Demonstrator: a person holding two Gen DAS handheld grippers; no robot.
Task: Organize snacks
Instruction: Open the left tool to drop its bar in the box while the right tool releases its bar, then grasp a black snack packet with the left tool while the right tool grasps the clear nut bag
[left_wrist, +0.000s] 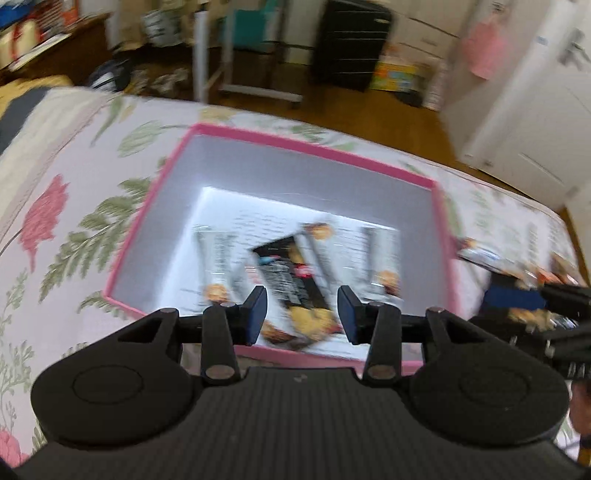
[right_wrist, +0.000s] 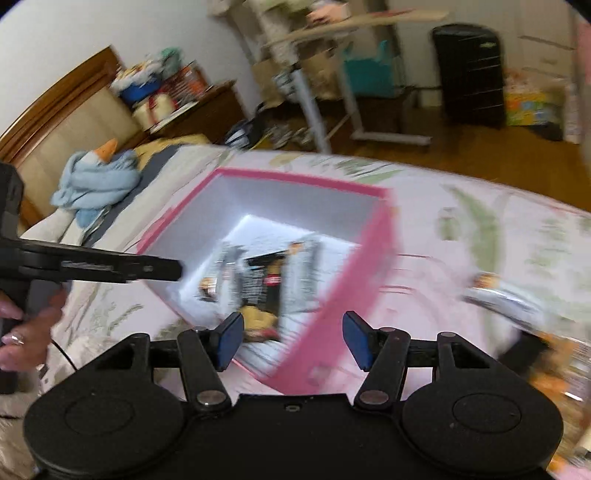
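My right gripper (right_wrist: 293, 341) hangs over the pink box's (right_wrist: 334, 325) near corner, jaws apart and empty; snack packets (right_wrist: 271, 275) lie inside; the left gripper (right_wrist: 110, 267) reaches in beside.

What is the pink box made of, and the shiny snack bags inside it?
The pink box looks like stiff cardboard: thin straight walls, matte pink rim, plain white inside. The snack bags look like glossy plastic or foil film, judging by the silvery shine, though blur hides detail.

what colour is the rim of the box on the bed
Pink rim, grey-white inside; clearest in the left wrist view.
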